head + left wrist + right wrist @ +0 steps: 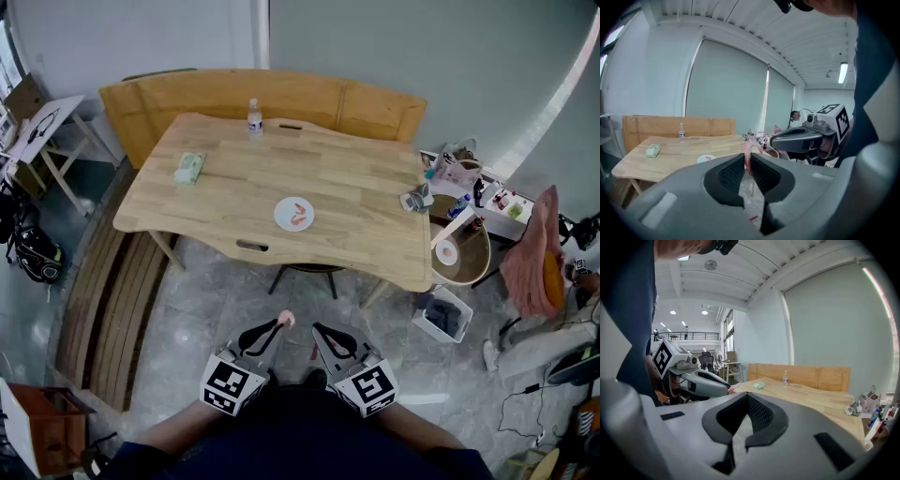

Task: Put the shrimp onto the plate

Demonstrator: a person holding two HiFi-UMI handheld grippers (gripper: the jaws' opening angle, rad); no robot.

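A white plate [293, 215] with one orange shrimp [300, 216] on it lies near the front of the wooden table [225, 197]. Both grippers hang low over the floor, well short of the table. My left gripper [282, 323] is shut on a pink shrimp [287, 319], which pokes out above the pads [733, 173] in the left gripper view as the same shrimp [749, 151]. The plate [706, 159] shows far ahead there. My right gripper [320, 331] sits beside it, shut, with nothing between its jaws [743, 416].
On the table stand a small bottle [254, 116], a green pack [188, 168] and a grey object [417, 198] at the right edge. A wooden bench [281, 98] runs behind. A round side table [459, 253] and a white bin [442, 314] stand at the right.
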